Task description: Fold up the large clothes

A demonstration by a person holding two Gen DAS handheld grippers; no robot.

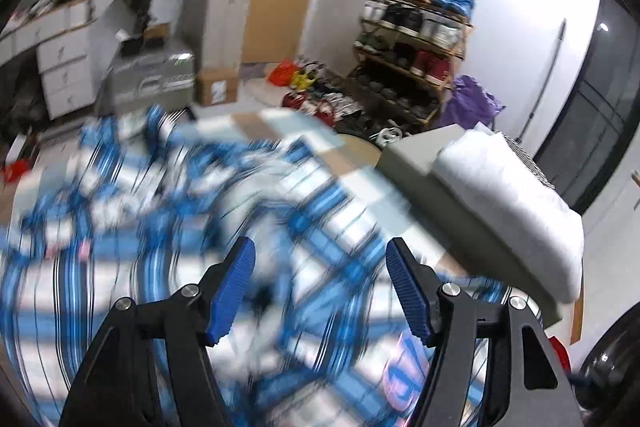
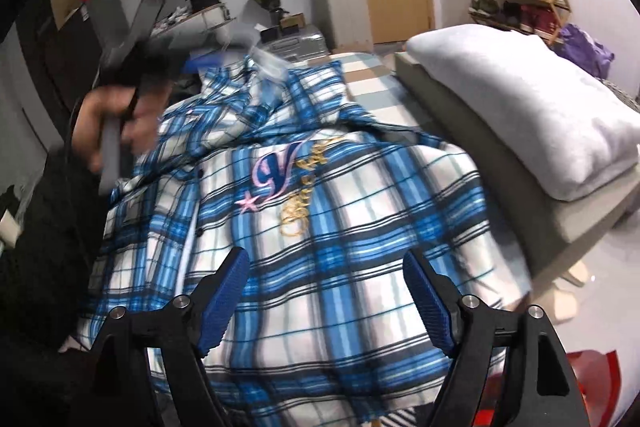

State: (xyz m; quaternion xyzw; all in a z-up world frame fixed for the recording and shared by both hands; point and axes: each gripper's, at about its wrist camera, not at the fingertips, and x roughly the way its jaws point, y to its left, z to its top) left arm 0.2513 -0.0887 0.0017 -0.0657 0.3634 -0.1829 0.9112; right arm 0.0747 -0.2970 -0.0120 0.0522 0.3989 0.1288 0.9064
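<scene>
The blue-and-white plaid cotton shirt (image 2: 320, 227) lies spread on the bed (image 2: 372, 83) for folding, while the left claw (image 1: 320, 287) and right claw (image 2: 326, 301) hover above it, both spread and empty.

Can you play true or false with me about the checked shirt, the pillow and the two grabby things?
1. The shirt is blue and white checked. True.
2. The right gripper is squeezing the shirt. False: its jaws stand open above the cloth.
3. A white pillow lies beside the shirt. True.
4. The left gripper holds a shoe. False: its jaws are open, nothing between them.
5. The shoe rack is empty. False: it is full of shoes.
</scene>
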